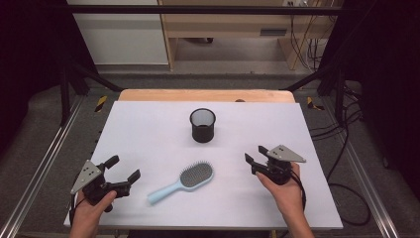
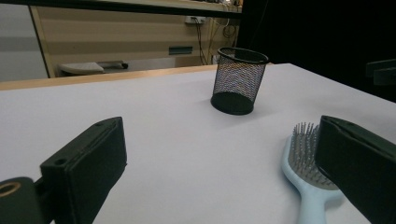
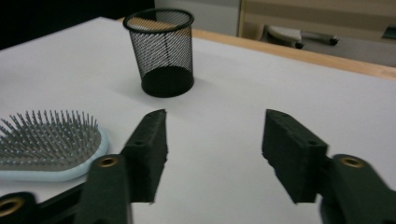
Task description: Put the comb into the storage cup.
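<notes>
A light blue paddle hairbrush (image 1: 182, 182) is seen lying flat, bristles up, near the front middle of a white-covered table (image 1: 148, 129), its handle angled toward the person's left and its oval grey bristle pad toward the far right. The pad is set with fine upright pins, shown close in the right gripper view, where the head (image 3: 49, 147) rests just left of the near jaw. Behind the brush, well apart from it and toward the table's far middle, a black wire-mesh pen cup (image 1: 203, 125) is stood upright; through its mesh the solid dark base can be made out in the left gripper view (image 2: 237, 80). The left gripper (image 1: 124, 169) is held by a hand (image 1: 91, 210) at the front left of the table, its jaws spread wide with nothing between them, the brush lying just beside its right jaw. The right gripper (image 1: 253, 154) is held by the other hand (image 1: 285, 191) at the front right, jaws likewise parted and empty, pointed toward the cup. A strip of bare wood (image 1: 205, 95) is left uncovered along the table's far edge.
</notes>
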Demonstrator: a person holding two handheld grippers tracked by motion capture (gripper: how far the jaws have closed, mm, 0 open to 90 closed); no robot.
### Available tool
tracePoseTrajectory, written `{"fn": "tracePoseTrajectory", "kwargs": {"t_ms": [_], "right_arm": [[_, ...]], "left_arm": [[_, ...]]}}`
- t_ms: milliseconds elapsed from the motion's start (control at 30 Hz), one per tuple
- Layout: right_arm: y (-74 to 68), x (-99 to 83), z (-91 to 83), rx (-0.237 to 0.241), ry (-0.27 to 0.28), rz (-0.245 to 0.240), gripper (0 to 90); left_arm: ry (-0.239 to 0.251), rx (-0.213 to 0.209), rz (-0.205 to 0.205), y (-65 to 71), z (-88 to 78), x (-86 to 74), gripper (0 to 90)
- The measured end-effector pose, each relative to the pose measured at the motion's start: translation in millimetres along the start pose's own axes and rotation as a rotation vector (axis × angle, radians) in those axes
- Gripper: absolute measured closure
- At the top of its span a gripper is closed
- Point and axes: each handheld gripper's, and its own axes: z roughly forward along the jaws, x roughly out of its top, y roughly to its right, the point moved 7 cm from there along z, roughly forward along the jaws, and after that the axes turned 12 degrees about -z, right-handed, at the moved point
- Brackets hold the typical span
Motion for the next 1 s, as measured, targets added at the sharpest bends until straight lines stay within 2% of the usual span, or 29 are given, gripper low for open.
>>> {"fn": "tracePoseTrajectory", "kwargs": {"t_ms": [100, 200, 267, 367, 500, 633, 767, 833, 867, 933, 1000], "right_arm": [[11.2, -10.5, -9.4, -0.079, 0.040, 0.049, 22.7], [17.2, -12.3, -13.3, -0.094, 0.041, 0.054, 10.5], [19.8, -14.9, -14.1, -0.099, 0.029, 0.072, 6.4], [18.4, -13.7, -15.6, -0.107, 0.024, 0.055, 5.7], [14.3, -11.2, -20.2, -0.081, 0.024, 0.026, 5.4], [15.2, -13.1, -25.8, -0.085, 0.021, 0.031, 6.1], [18.5, -15.8, -30.3, -0.093, 0.027, 0.052, 6.0], [19.5, -19.2, -30.4, -0.099, 0.026, 0.059, 6.0], [19.4, -20.7, -29.9, -0.098, 0.024, 0.062, 6.0], [18.7, -22.5, -28.4, -0.094, 0.021, 0.067, 5.9], [18.1, -23.3, -27.9, -0.097, 0.023, 0.063, 5.9]], "left_arm": [[-0.008, 0.004, -0.009, -1.6, -0.1, -0.1, 2.9], [-0.024, 0.018, 0.011, -1.6, -1.4, -2.1, 2.8], [-0.030, 0.024, 0.022, -1.1, -2.1, -3.1, 2.7], [-0.048, 0.029, 0.055, 2.5, -0.7, -2.0, 2.5], [-0.093, -0.010, 0.082, 14.7, 7.9, -0.5, 2.5], [-0.192, -0.053, 0.112, 27.9, 26.1, -0.4, 2.8], [-0.313, -0.096, 0.201, 42.9, 49.8, 3.3, 3.3], [-0.342, -0.123, 0.206, 49.0, 58.0, 5.0, 3.5], [-0.361, -0.130, 0.221, 51.5, 62.0, 4.5, 3.5], [-0.383, -0.133, 0.243, 54.8, 67.9, 2.0, 3.6], [-0.374, -0.147, 0.226, 57.3, 71.3, -1.5, 3.7]]}}
